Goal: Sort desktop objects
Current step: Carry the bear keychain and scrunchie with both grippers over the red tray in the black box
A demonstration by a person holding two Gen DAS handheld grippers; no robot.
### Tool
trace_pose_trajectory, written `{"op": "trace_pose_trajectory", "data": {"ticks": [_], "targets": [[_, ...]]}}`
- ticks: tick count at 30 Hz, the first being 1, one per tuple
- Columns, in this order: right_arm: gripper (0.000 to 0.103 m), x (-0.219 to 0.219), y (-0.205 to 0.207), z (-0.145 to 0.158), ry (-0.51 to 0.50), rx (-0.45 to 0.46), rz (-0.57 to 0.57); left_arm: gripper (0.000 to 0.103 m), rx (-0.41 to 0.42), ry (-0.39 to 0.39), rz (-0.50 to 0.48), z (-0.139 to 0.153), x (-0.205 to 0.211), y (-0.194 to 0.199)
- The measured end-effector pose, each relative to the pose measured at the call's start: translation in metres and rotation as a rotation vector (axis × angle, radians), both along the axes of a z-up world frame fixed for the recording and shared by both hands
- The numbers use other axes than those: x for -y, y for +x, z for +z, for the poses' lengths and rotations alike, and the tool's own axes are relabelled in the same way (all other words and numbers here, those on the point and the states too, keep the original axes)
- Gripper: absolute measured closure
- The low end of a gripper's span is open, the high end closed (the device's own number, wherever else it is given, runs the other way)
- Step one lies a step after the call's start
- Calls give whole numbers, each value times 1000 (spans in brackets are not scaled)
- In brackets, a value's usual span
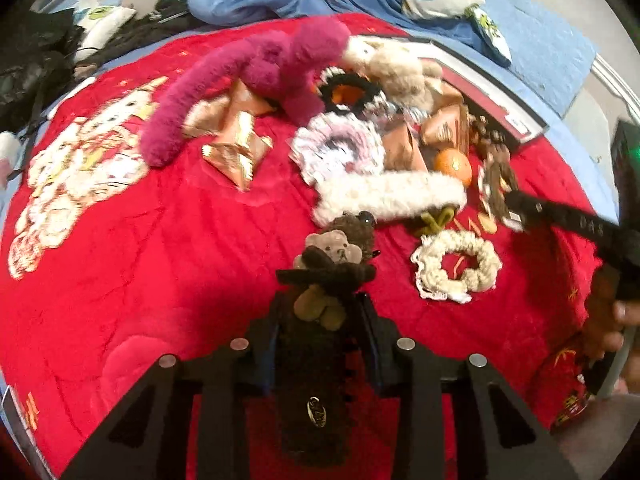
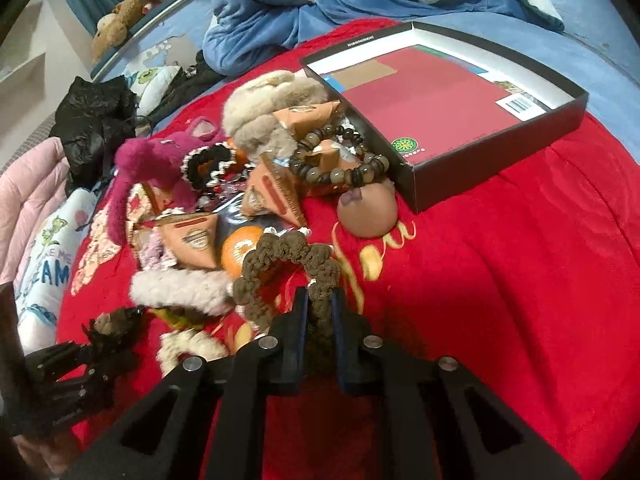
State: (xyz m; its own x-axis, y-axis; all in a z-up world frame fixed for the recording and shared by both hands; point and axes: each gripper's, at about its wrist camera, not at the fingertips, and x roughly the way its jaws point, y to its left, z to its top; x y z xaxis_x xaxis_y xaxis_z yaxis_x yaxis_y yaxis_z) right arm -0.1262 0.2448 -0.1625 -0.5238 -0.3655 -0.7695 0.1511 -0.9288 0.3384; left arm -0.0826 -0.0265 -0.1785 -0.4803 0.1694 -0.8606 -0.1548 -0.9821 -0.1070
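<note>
Fuzzy brown bear hair clip (image 1: 324,268) sits clamped in my left gripper (image 1: 320,308) above the red blanket (image 1: 180,260); my right gripper (image 2: 320,312) pinches an olive-brown scrunchie (image 2: 288,268) beside the orange (image 2: 238,254).

Four scrunchies showed: a black-and-white scrunchie (image 2: 218,172), a lavender scrunchie (image 1: 320,136), a cream scrunchie (image 1: 480,252) and a brown scrunchie (image 2: 280,252). There were three fluffy pieces: a magenta plush (image 1: 280,64), a white fluffy clip (image 1: 392,196) and a beige plush (image 2: 272,96). One bear clip (image 1: 332,248) was seen. At least four triangular packets (image 2: 192,240) could be counted in the heap. One tangerine (image 2: 236,256), one brown pouch (image 2: 368,212) and one open box (image 2: 500,152) showed plainly. The bead strings (image 2: 340,176) overlapped, so their number could not be told.
</note>
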Motion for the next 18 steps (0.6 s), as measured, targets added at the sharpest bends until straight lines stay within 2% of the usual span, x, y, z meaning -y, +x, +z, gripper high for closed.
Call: {"op": "trace_pose_trajectory", "data": {"ticks": [8, 12, 16, 18], "targets": [[92, 1, 23, 15, -2, -31, -9, 68, -82, 50, 42, 44, 5, 1], [92, -3, 28, 23, -2, -54, -15, 68, -115, 60, 5, 56, -5, -3], [92, -13, 32, 34, -17, -76, -43, 68, -135, 93, -68, 69, -25, -8], [92, -19, 36, 42, -14, -94, -61, 68, -152, 83, -104, 75, -37, -10]]}}
